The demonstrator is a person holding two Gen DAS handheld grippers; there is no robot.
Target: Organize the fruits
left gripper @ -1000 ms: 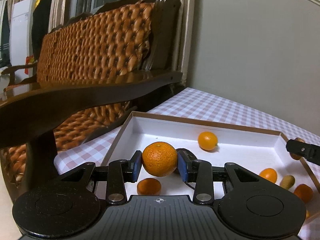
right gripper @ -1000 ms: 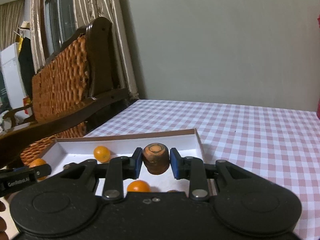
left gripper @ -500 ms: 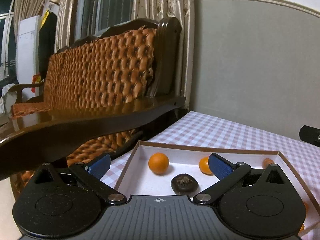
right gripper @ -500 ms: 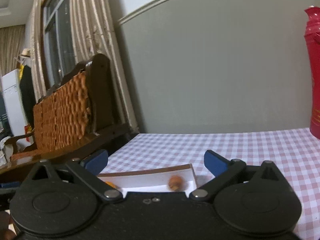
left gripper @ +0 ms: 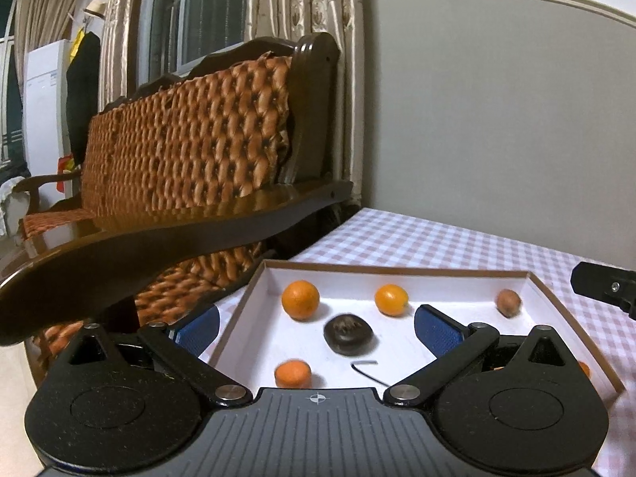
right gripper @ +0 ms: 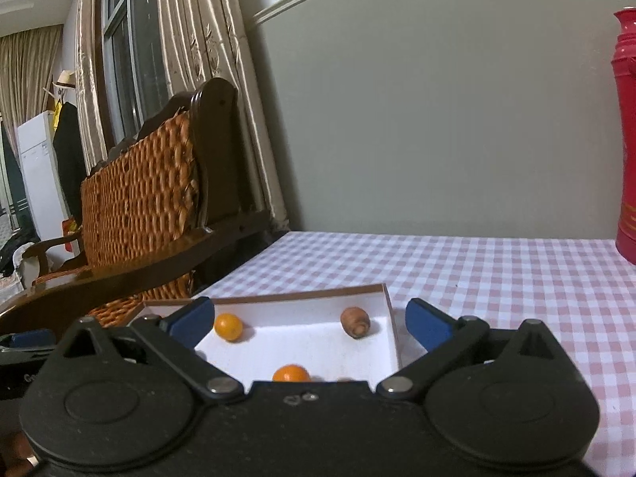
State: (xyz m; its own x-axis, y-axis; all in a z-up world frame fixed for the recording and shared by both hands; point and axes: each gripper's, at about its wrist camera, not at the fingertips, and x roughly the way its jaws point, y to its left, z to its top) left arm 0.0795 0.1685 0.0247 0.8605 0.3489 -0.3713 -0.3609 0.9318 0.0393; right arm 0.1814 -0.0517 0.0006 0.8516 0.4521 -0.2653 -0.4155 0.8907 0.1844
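Note:
A shallow white box (left gripper: 254,290) with brown edges lies on the checked tablecloth. In it rest an orange mandarin (left gripper: 300,300) at the far left, a second one (left gripper: 391,299) farther right, a third (left gripper: 293,373) nearer me, a dark round fruit (left gripper: 349,335) and a brown fruit (left gripper: 508,303) at the far right corner. My left gripper (left gripper: 317,328) stands open and empty above the box. My right gripper (right gripper: 308,320) is open and empty too, with the box (right gripper: 391,318), the brown fruit (right gripper: 355,320) and two mandarins (right gripper: 228,326) (right gripper: 291,373) beyond it.
A wooden chair with a woven orange back (left gripper: 190,139) stands close at the box's left. A red flask (right gripper: 626,127) stands at the far right of the table. A small bent metal piece (left gripper: 363,365) lies in the box. The wall runs behind the table.
Both grippers opened. The left one let go of a mandarin and the right one let go of the brown fruit; both now lie in the box. Both grippers drew back and rose.

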